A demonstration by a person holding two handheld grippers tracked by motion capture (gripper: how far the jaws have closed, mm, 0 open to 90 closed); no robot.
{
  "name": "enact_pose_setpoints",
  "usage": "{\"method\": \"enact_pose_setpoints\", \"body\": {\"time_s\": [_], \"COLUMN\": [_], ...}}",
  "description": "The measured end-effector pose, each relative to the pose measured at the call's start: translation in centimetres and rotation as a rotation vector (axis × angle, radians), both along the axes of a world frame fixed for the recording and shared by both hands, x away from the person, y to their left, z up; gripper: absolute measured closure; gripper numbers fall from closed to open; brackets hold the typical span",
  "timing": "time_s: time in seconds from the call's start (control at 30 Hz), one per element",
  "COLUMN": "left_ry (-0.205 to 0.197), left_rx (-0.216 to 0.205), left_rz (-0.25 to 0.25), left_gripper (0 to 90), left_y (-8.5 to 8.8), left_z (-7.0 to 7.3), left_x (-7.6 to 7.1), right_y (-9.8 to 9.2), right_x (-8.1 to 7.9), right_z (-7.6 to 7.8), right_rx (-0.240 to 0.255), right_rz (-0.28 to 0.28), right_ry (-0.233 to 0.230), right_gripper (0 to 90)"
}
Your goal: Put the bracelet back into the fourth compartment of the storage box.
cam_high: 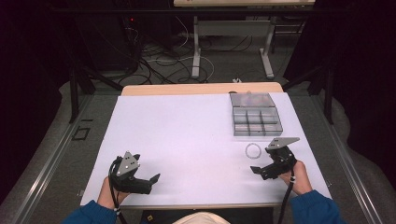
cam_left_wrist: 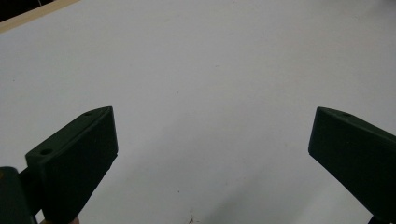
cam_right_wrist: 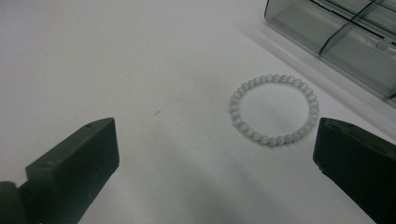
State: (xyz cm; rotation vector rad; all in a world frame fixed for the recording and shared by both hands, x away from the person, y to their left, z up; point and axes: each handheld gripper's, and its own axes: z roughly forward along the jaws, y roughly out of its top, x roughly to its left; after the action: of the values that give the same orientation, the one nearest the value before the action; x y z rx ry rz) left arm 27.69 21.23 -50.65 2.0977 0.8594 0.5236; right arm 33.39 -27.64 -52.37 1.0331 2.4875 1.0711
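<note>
The left gripper is held low over the white table, near the front edge and well apart from the grey compartment box, which stands at the far right part of the table. In the left gripper view its two black jaws are spread wide, with only bare white surface between them, and they hold nothing.

The right gripper is in front of the box, on the person's side of it. Its jaws are also wide apart and empty (in the right gripper view the white surface shows plainly between them). A pale bead bracelet lies flat on the table between this gripper and the box, just beside the right jaw but not touching it, as far as I can tell. In the high view the bracelet appears as a small pale ring just in front of the box, apart from it.

The box has clear grey walls and several compartments; its lid stands open at the far side. I can read no writing or label on it, and none on the grippers.

The high view also shows both hands, the left hand and the right hand, in blue sleeves at the front edge of the table.
</note>
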Motion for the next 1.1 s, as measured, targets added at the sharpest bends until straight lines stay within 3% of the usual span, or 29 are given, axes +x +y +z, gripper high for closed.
{"method": "enact_pose_setpoints", "body": {"time_s": [0.43, 1.1], "left_ry": [-0.004, 0.000], "left_rx": [0.007, 0.013], "left_rz": [-0.003, -0.004], "left_gripper": [1.6, 1.5], "left_y": [0.0, 0.0], "left_z": [0.0, 0.0], "left_x": [0.0, 0.0], "right_y": [0.4, 1.3], "right_x": [1.9, 3.7], "right_z": [-0.4, -1.3], "right_rx": [-0.014, -0.031], "right_rz": [-0.041, -0.048], "right_ry": [-0.002, 0.043], "right_gripper": [0.0, 0.0]}}
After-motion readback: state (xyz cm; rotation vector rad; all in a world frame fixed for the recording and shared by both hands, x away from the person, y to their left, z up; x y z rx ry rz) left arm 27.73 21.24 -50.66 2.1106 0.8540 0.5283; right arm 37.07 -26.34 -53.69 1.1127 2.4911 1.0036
